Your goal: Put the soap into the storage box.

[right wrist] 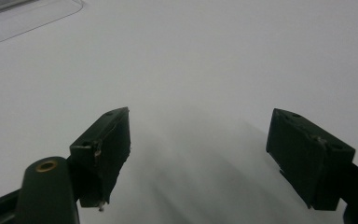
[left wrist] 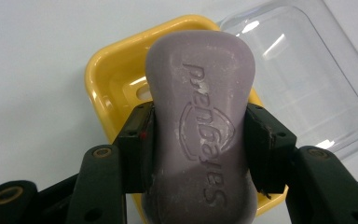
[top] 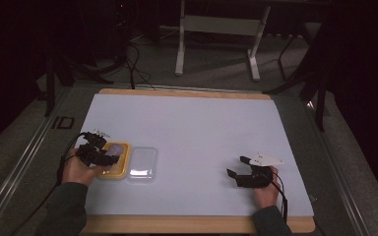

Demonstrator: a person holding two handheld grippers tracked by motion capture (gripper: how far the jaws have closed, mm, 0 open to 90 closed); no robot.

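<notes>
The left gripper clamps a lilac bar of soap across its narrow waist, one black pad pressed flat against each long side, so the jaws stand only as far apart as the bar is wide. The soap's embossed face is turned toward the camera in the left gripper view, and the bar sits over the yellow soap dish; whether its underside touches the dish cannot be told. Just beside the dish lies a clear plastic lid, its near edge touching or nearly touching the yellow rim. In the high view the dish and the lid sit side by side at the left front of the white table mat. The right gripper rests well apart, low over bare mat at the right front, its jaws spread wide with nothing between them.
</notes>
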